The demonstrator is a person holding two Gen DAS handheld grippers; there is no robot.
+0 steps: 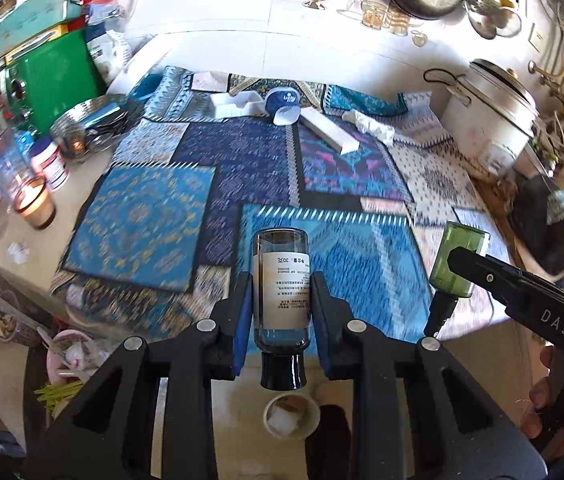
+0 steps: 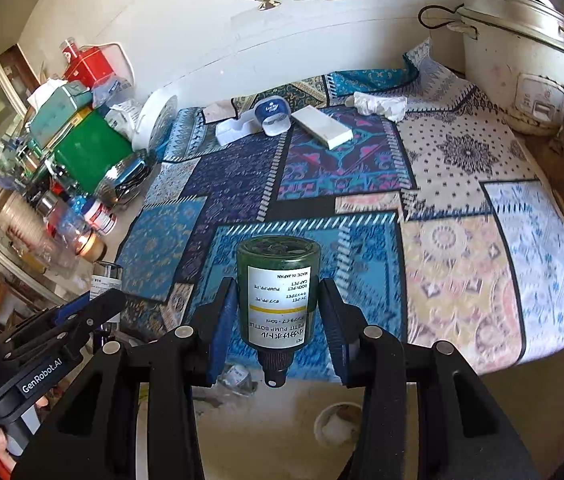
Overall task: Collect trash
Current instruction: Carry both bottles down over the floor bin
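Left gripper (image 1: 281, 304): your fingers are clamped on the clear bottle (image 1: 281, 288), cap down.
Right gripper (image 2: 278, 312): your fingers squeeze the green bottle (image 2: 278, 296), cap down too.
Grip: hold both tight.
Drop spot: probably the small cup (image 1: 291, 416) under your hands; go slow.

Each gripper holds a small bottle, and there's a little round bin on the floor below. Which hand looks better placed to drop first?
Probably left: its clear blue-tinted bottle hangs almost directly above the small round bin. In the right view, the green pump bottle sits left of the bin.
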